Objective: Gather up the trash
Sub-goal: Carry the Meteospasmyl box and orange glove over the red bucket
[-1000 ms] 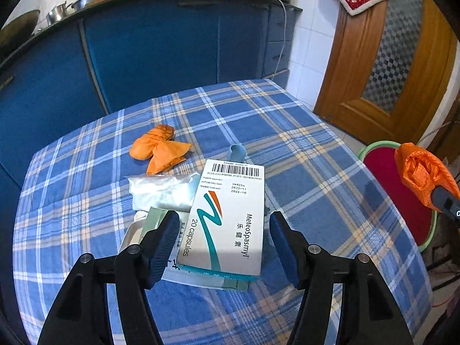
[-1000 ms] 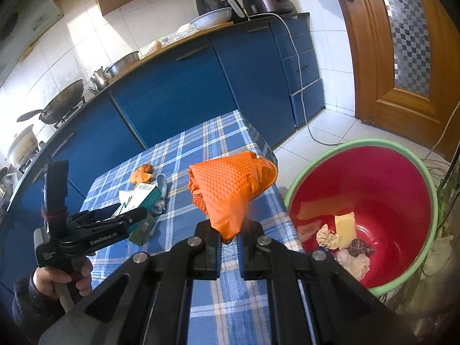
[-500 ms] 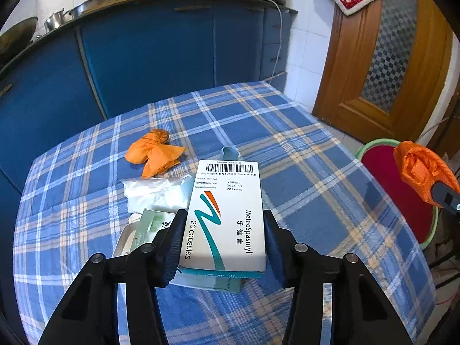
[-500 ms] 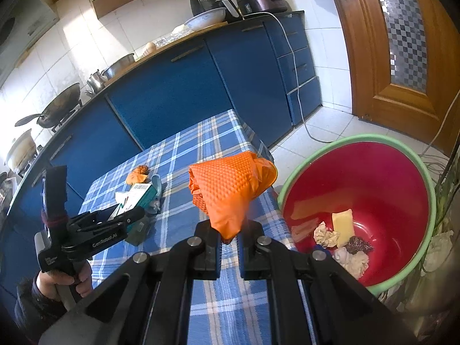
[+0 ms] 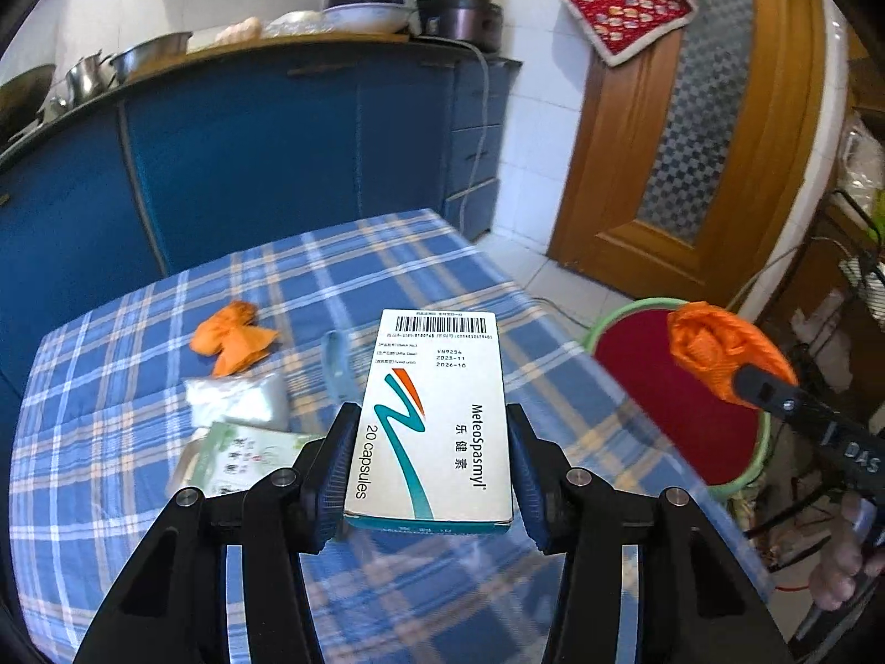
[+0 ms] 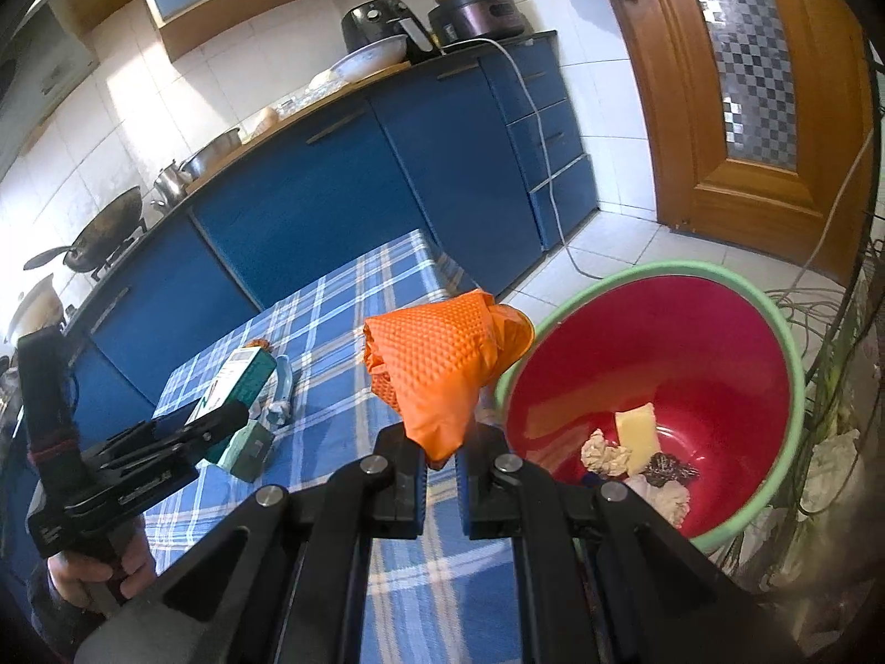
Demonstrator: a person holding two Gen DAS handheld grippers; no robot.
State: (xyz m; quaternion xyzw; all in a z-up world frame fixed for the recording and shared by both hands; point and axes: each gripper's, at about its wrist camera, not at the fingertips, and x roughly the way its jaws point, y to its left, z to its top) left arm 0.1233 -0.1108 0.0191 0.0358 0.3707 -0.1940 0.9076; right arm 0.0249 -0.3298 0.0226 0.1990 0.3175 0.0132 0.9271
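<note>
Left wrist view: left gripper [image 5: 431, 465] jaws clamp medicine box [image 5: 434, 415], lifted above counter [image 5: 110, 387]. Right gripper [image 6: 441, 478] jaws pinch orange glove [image 6: 442, 365] beside red bin [image 6: 719, 343]. Suggest carrying each fully over the rim before releasing.

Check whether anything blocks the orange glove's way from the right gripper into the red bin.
Nothing visible does. The right gripper holds the orange glove beside the green rim of the red bin, whose mouth is open with only trash at the bottom.
</note>
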